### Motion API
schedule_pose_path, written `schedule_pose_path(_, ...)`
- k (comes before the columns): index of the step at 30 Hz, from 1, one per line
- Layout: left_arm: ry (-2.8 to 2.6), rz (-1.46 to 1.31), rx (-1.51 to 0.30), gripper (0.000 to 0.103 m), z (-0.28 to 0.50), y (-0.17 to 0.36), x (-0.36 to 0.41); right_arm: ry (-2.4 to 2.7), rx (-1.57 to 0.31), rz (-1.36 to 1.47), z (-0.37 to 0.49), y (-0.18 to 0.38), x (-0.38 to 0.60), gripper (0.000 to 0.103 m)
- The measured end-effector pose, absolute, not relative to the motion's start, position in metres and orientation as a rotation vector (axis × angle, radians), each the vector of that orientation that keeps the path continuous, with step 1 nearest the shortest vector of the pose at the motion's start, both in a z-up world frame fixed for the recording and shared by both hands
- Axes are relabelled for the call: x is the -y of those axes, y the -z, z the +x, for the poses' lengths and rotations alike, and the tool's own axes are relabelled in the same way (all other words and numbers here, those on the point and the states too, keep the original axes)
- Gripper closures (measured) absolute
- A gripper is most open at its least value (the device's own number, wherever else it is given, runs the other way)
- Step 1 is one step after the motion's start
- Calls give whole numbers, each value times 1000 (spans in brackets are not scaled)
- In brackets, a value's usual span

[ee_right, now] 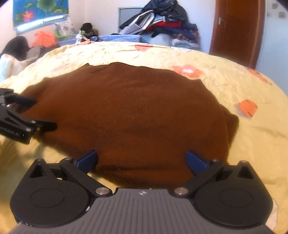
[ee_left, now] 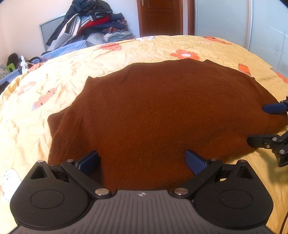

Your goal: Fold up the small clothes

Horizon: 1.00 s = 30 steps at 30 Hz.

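A brown knit sweater (ee_left: 162, 108) lies flat on a yellow flowered bedspread (ee_left: 54, 75); it also fills the middle of the right wrist view (ee_right: 129, 111). A fold or sleeve sticks out at its left side (ee_left: 55, 124) and at its right side (ee_right: 232, 122). My left gripper (ee_left: 142, 161) is open and empty, low over the sweater's near edge. My right gripper (ee_right: 142, 161) is open and empty, also over the near edge. Each gripper shows in the other's view, open, at the sweater's side: the right one (ee_left: 259, 124), the left one (ee_right: 43, 113).
A pile of clothes (ee_left: 93, 21) is heaped beyond the bed's far edge, also in the right wrist view (ee_right: 162, 21). A brown door (ee_left: 160, 17) stands behind. Bags and clutter (ee_right: 43, 39) lie at the far left. Bare bedspread (ee_right: 243, 75) surrounds the sweater.
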<state>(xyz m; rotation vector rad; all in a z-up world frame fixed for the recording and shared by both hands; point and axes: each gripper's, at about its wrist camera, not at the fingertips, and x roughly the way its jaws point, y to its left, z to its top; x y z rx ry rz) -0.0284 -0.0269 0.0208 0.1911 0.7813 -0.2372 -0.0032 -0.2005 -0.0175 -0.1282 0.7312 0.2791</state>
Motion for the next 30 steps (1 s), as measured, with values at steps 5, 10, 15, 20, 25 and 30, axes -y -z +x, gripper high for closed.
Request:
schedule_pose_path(5,269,130,-780,0,-52,-32,16,-266,-726,-83,-15,-3,201,2)
schedule_pose_path(10,261,154,-817,0,-59,-20,8,-255,-732,-185,-15,20,198,0)
schedule_pose_path(15,252,-129,-800,0,-67,-46,-47,-250,-772,-98,-25,-6,210,0)
schedule_pose_path(20,212,-582,-928,1,-53,-29,-114,-129,-793,254,-34,-17,278,0)
schedule_pose_path(25,264,-768,-934,1,-32,-21,-121,-133,-837,479,-33,-4,311,0)
schedule_pose_path(30,230,-755,-1014,97,-12,-12,-107,-209,-862,489,-19,-3,307,81)
